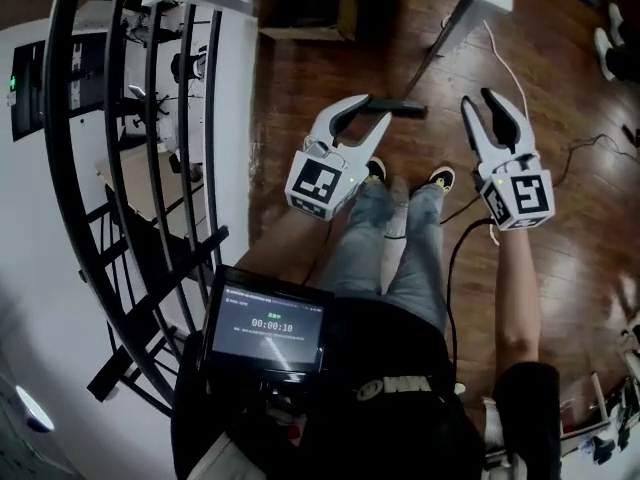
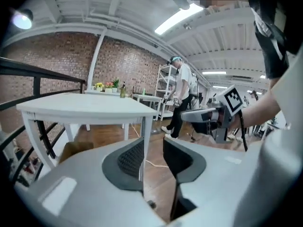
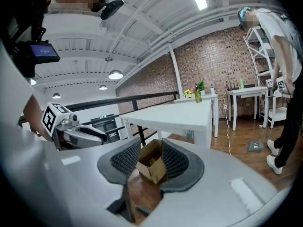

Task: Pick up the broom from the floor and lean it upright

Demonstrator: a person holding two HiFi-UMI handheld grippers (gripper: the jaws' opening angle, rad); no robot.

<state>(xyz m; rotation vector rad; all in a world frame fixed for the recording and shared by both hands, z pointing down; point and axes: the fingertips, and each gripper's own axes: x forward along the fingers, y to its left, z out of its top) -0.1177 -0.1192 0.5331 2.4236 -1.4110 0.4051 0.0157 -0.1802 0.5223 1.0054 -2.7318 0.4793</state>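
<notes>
The wooden floor [image 1: 300, 118] underlies both units. A white worktop [image 2: 85, 109] stands ahead of the left hand-held gripper [image 2: 152, 145]. Its near leg [image 2: 144, 136] shows through the gap between that unit's jaws, which stand apart on nothing. The right hand-held gripper [image 1: 478, 103] also has its jaws apart and empty. An open cardboard box [image 3: 152, 167] sits beyond the gap, untouched. The broom is not positively identified; a dark bar [image 1: 395, 109] lies on the floor just past the left unit's tips, unheld.

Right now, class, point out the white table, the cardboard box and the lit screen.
white table [image 2: 85, 107]: left gripper view, on its top.
cardboard box [image 3: 152, 165]: right gripper view, on its outer side.
lit screen [image 1: 268, 326]: head view, middle of its display.
</notes>
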